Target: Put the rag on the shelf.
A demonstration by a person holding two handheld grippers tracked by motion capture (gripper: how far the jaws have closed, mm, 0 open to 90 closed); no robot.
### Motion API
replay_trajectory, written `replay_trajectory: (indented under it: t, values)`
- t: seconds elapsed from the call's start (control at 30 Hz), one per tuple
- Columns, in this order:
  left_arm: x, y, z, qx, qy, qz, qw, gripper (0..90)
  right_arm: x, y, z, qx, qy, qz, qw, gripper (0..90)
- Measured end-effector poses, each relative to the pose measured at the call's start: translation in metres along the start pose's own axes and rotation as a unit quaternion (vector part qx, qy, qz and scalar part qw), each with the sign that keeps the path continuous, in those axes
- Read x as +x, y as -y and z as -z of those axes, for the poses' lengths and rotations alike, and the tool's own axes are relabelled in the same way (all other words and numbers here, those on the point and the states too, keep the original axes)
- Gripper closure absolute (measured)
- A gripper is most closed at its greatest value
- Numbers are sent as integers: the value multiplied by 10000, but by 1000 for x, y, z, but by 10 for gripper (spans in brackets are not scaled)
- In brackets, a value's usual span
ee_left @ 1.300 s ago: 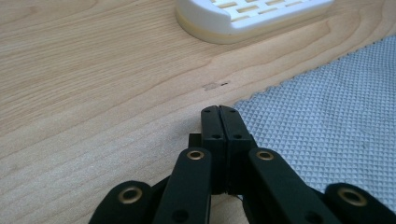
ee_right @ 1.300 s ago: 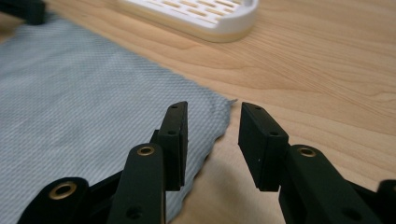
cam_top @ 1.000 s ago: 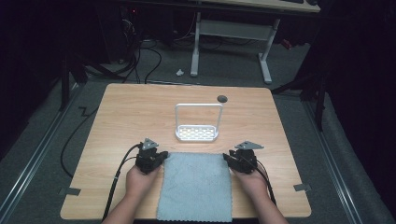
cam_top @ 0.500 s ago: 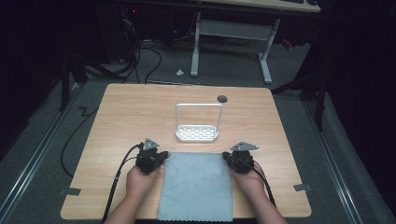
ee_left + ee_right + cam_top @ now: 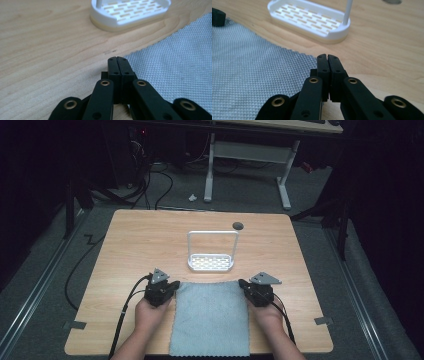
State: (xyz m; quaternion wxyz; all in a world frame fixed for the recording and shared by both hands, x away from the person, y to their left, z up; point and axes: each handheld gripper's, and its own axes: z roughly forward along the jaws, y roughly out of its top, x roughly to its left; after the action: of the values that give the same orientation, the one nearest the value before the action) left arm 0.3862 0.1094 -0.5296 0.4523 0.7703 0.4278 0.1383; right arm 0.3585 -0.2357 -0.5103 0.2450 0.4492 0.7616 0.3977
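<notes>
A grey textured cloth (image 5: 210, 317) lies flat on the wooden table (image 5: 150, 240), reaching its near edge. My left gripper (image 5: 174, 285) rests at the cloth's far left corner with its jaws shut. In the left gripper view the tips (image 5: 117, 58) sit just beside the cloth's edge (image 5: 175, 57), with nothing visible between them. My right gripper (image 5: 243, 283) rests at the far right corner, also shut. Its tips (image 5: 327, 56) touch the cloth's corner (image 5: 262, 75) without cloth showing between them. A hand holds each gripper.
A white slotted rack (image 5: 211, 262) with an upright wire frame stands just beyond the cloth; it also appears as the rack (image 5: 130, 12) and the rack (image 5: 309, 20). A dark round grommet (image 5: 238, 225) sits farther back. Cables trail from both grippers toward the table's near edge.
</notes>
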Motion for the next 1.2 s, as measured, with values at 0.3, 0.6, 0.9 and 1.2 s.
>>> replay_trajectory:
  t: [0.3,0.6,0.9,1.2]
  values:
    - [2,-16,23,-757,-56,-32,9971,900,8,-17,23,-704,113,-12,9975,899]
    - [-3,-51,50,-1464,-120,-202,9889,900,12,-38,47,-1288,303,161,9911,899]
    - [-13,-72,65,-1968,-226,-457,9791,900,10,-59,64,-1740,425,118,9838,899]
    - [-16,-95,75,-2266,-260,-713,9710,900,4,-87,77,-2105,532,131,9760,899]
